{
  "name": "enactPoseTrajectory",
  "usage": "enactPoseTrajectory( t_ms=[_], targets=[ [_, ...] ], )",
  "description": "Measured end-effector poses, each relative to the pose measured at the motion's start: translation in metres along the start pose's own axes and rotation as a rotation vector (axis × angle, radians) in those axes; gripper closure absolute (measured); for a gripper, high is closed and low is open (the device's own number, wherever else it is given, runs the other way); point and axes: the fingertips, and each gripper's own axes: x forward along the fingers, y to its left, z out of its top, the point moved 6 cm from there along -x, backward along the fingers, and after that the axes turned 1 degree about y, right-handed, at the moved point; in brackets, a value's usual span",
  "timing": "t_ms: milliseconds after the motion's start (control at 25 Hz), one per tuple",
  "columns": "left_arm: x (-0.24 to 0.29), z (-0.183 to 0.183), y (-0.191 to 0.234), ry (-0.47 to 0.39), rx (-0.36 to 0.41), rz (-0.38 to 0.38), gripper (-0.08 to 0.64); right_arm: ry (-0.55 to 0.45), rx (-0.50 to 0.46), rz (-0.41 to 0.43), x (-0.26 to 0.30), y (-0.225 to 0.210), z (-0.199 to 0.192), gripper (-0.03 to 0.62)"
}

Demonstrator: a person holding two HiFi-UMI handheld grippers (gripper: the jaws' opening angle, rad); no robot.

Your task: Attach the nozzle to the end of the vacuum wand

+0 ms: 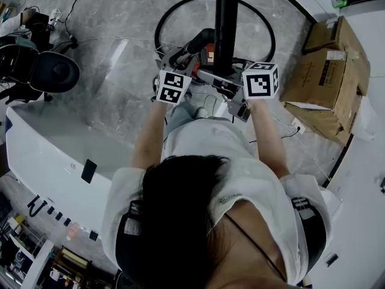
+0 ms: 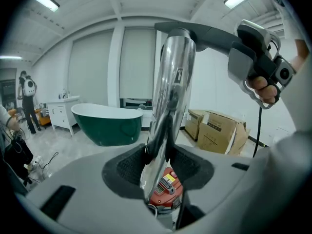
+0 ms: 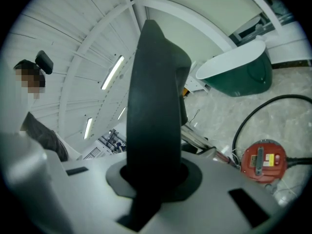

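out front, left gripper [image 2: 157,167] on wand [image 2: 170,82] (right gripper [image 3: 153,172] on nozzle [image 3: 153,96])

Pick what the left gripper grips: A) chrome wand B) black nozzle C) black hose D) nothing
A: in its own view the left gripper is shut on the chrome wand, while the black nozzle sits in the right gripper.

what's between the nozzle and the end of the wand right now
Nothing visible. In the left gripper view the nozzle meets the top end of the wand, with no gap or object between them. Whether it is fully seated I cannot tell.
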Motion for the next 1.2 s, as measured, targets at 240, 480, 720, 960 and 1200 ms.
enactPoseTrajectory(
  t_ms=[240,480,720,960,1200],
  targets=[
    [0.000,0.000,0.001,0.005,-0.023,-0.001,0.399,0.055,-0.052,0.013,0.002,0.002,0.001,0.537],
    [0.001,0.000,0.004,0.013,-0.025,-0.011,0.399,0.157,-0.190,-0.055,0.008,0.007,-0.001,0.538],
    [0.001,-0.002,0.006,0.019,-0.028,-0.018,0.399,0.202,-0.241,-0.100,0.011,0.008,-0.003,0.538],
    [-0.002,-0.003,0.005,0.020,-0.040,-0.014,0.399,0.240,-0.319,-0.159,0.014,0.012,-0.006,0.538],
    [-0.001,-0.002,0.005,0.027,-0.035,-0.019,0.399,0.246,-0.368,-0.197,0.015,0.012,-0.007,0.538]
  ],
)
